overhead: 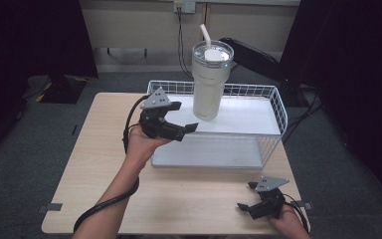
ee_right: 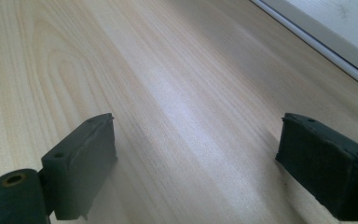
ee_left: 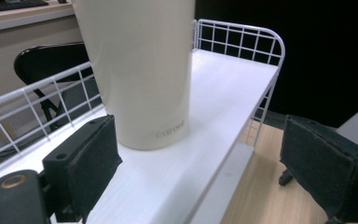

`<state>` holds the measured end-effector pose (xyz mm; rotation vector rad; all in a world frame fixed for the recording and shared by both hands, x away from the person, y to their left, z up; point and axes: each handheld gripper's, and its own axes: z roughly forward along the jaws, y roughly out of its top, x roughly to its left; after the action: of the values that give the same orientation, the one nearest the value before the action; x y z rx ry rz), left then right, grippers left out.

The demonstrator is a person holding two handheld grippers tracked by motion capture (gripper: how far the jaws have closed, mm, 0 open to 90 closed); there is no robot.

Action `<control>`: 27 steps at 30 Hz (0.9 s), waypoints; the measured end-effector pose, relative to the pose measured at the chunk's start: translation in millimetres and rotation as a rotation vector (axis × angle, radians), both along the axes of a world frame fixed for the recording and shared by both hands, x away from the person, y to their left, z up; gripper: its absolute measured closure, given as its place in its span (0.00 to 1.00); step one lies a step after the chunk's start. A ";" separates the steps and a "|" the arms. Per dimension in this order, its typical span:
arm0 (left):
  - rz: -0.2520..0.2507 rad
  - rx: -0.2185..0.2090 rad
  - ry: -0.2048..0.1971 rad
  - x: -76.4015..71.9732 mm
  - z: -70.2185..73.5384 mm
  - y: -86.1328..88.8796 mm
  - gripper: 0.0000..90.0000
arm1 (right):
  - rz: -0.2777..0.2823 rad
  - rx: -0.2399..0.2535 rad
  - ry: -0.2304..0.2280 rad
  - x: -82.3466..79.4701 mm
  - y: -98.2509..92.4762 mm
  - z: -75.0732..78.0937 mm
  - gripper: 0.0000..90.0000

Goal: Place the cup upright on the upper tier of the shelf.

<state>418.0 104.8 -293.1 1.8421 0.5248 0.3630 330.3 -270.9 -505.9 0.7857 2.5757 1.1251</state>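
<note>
A: At left, left gripper [overhead: 179,121] sits just short of the tumbler [overhead: 208,82], fingers [ee_left: 89,161] spread, nothing held. Tumbler's upright on the rack's top shelf [overhead: 251,117].

B: It should centre low on the body, close square. Right gripper [overhead: 251,196]?

A: Fingers apart, empty, low over the table [overhead: 89,164].

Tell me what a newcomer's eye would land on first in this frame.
The tall cream tumbler with a clear lid and straw stands out, upright on the top shelf of the white wire rack at the table's far side. The left gripper is beside the tumbler's base, jaws open; the right gripper rests open near the wooden table's front edge.
</note>
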 end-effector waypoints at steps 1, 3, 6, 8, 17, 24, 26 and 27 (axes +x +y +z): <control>-0.003 0.003 -0.001 -1.6 -1.0 1.0 0.13 | 0.000 0.000 0.000 -0.1 -0.1 0.0 0.12; -0.009 0.008 -0.004 -6.3 -4.0 3.3 0.13 | 0.000 0.000 0.000 0.0 -0.1 0.0 0.12; -0.013 0.007 -0.002 -9.4 -6.2 5.0 0.13 | 0.002 -0.001 0.000 0.0 -0.2 0.0 0.12; -0.017 0.008 0.000 -12.0 -8.7 6.6 0.13 | 0.002 -0.001 0.000 0.0 -0.2 0.0 0.12; -0.045 0.025 0.010 -25.5 -25.1 9.3 0.15 | 0.002 -0.001 0.000 0.0 -0.2 0.0 0.12; -0.051 0.024 0.026 -31.6 -41.1 12.8 0.15 | 0.002 -0.002 0.000 -0.1 -0.1 0.0 0.12; -0.051 0.021 0.033 -34.3 -48.3 14.9 0.16 | 0.002 -0.002 0.000 -0.1 -0.1 0.0 0.12; -0.051 0.021 0.033 -34.3 -48.3 14.9 0.16 | 0.002 -0.002 -0.001 0.0 -0.1 0.0 0.12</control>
<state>383.7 119.6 -341.3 1.8809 0.4970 0.3049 330.3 -271.0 -505.9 0.7827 2.5767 1.1233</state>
